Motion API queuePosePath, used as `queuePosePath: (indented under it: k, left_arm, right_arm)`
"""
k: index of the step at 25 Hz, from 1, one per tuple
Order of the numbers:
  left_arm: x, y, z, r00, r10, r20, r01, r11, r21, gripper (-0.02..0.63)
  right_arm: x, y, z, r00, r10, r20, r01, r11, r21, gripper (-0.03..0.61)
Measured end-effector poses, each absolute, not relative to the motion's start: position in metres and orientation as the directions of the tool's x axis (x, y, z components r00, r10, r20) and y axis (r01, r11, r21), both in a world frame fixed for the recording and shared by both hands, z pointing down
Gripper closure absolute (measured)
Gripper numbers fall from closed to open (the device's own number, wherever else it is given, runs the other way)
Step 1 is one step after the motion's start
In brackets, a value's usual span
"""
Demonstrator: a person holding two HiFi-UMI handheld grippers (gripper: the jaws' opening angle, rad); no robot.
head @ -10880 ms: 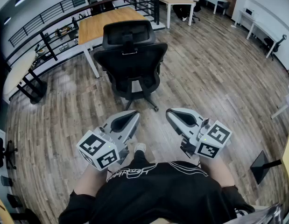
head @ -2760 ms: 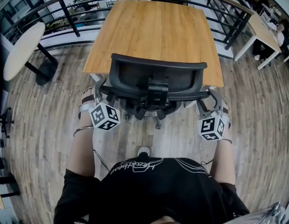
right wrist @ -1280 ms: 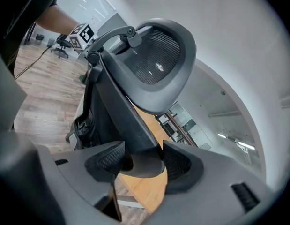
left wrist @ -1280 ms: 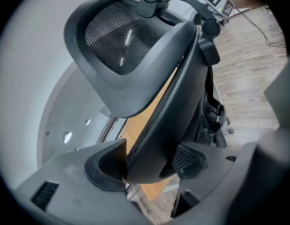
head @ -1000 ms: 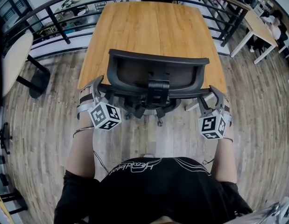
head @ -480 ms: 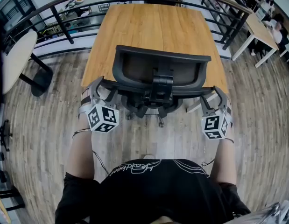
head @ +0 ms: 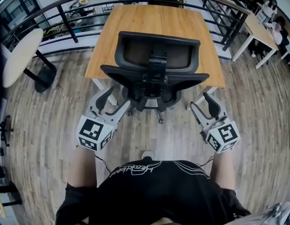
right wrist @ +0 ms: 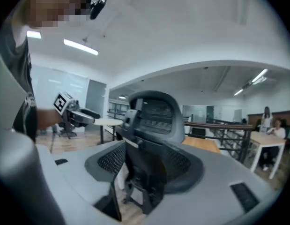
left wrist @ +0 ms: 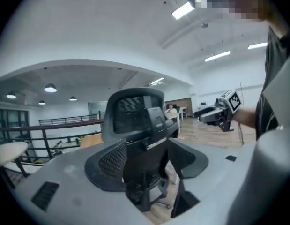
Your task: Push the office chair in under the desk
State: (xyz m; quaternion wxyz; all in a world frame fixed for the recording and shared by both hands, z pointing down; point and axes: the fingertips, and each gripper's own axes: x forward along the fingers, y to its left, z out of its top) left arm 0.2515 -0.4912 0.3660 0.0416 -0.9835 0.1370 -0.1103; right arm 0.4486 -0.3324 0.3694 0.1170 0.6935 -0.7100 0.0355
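Your left gripper and right gripper have backed off the office chair, jaws wide, empty. Released, it may roll out from the desk.

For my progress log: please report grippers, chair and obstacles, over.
Left gripper, right gripper: open, empty. Black mesh office chair stands free at wooden desk edge. No obstacle seen.
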Motion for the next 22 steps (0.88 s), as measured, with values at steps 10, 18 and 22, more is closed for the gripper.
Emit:
queuePosePath:
  k: [10,18,22]
  left_arm:
    - [0.238,-0.303,0.328,0.998,-0.047,0.038,-0.052,-0.988,0.147,0.526]
    - [0.223,-0.19,0.326,0.993,0.119,0.014,0.11,-0.949,0.296,0.606]
    - [0.215,-0.151,0.32,0.988,0.154,0.008,0.145,-0.944,0.295,0.606]
  right_arm:
    - [0.324,-0.215,0.331,-0.308,-0.948,0.08,-0.945,0.295,-0.138,0.507]
    - [0.276,-0.131,0.32,-0.357,-0.932,0.053,-0.918,0.34,-0.203,0.531]
    - [0.264,-0.1,0.316,-0.352,-0.935,0.046,-0.913,0.332,-0.236,0.534]
